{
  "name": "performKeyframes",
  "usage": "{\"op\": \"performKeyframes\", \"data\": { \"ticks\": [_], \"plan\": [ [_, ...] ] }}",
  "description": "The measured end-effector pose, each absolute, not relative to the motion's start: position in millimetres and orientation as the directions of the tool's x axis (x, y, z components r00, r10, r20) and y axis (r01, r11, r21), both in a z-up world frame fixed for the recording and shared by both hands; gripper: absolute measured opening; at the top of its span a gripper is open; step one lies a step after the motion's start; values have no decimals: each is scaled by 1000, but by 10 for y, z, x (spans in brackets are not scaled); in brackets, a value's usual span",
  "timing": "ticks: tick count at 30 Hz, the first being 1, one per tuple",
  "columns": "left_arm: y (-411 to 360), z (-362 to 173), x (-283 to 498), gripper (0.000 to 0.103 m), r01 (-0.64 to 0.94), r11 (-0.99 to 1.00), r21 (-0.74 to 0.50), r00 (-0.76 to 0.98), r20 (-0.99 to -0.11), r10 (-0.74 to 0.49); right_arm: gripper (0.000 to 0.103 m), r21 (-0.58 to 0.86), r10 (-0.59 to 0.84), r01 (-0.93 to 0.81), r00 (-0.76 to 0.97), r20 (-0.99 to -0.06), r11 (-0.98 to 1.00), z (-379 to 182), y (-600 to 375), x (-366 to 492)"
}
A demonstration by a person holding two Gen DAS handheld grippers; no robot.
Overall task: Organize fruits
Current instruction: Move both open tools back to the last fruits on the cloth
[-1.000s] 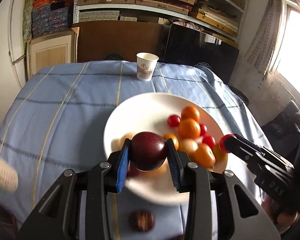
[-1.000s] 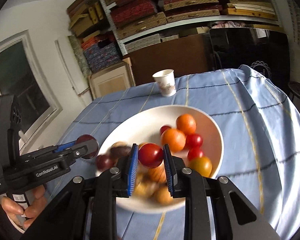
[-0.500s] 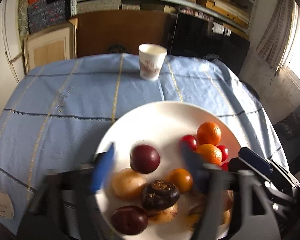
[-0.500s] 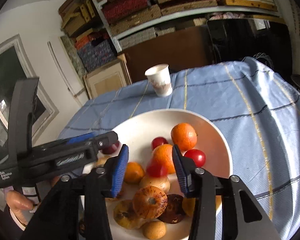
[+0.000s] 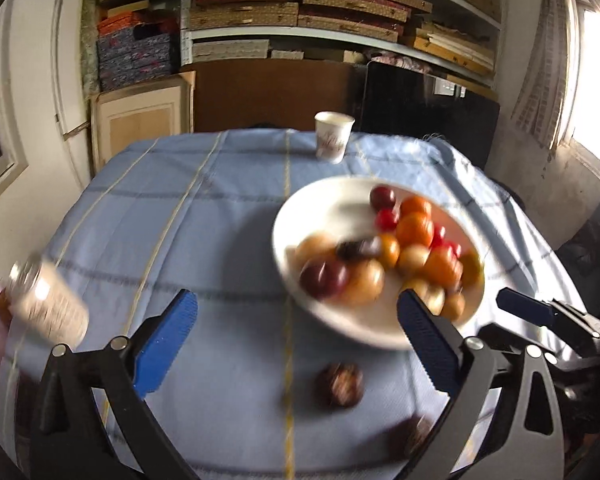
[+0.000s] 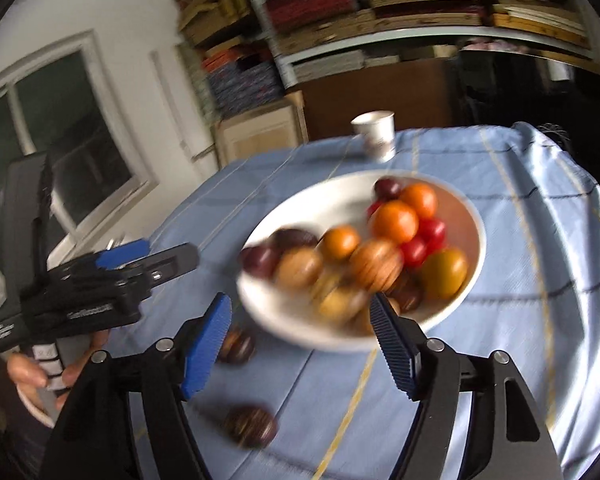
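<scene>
Both grippers open and empty above a tabletop, fruit heaped in a white bowl point(image 5: 320, 312).

Left gripper point(image 5: 296, 336) just spread wide, right gripper point(image 6: 300, 340) part open; two dark fruits point(image 6: 252, 426) lie loose nearby and may roll if nudged.

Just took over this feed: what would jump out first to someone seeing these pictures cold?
The white bowl, piled with orange, red, dark and tan fruit, sits mid-table on the blue checked tablecloth. Two dark fruits lie loose on the cloth in front of it. The left gripper and right gripper both stand open and empty, jaws just opened; a paper cup stands behind the bowl.
</scene>
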State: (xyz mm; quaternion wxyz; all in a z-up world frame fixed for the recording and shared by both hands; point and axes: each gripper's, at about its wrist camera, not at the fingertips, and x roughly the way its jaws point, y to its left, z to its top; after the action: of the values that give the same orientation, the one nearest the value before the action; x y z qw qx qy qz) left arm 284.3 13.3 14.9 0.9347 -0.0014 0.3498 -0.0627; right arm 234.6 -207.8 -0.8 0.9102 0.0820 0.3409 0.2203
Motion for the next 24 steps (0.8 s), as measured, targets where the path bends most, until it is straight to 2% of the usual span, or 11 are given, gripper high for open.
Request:
{"op": "performKeyframes", "data": {
  "ticks": [5, 8, 12, 24],
  "plan": [
    [332, -160, 2601, 98, 35, 999, -10, 722, -691, -32, 74, 200, 442, -424, 609, -658, 883, -240, -1747, 2031],
    [433, -142, 2544, 98, -21, 1000, 10, 736, -677, 22, 74, 150, 420, -453, 584, -695, 879, -328, -1604, 1945],
    [569, -112, 2527, 98, -79, 997, -10, 742, -668, 52, 74, 154, 419, -462, 553, -720, 874, -384, -1567, 1946],
    [693, -130, 2603, 98, -100, 990, -104, 709, -705, -3, 74, 148, 398, -461, 511, -762, 875, -511, -1512, 1980]
  ]
}}
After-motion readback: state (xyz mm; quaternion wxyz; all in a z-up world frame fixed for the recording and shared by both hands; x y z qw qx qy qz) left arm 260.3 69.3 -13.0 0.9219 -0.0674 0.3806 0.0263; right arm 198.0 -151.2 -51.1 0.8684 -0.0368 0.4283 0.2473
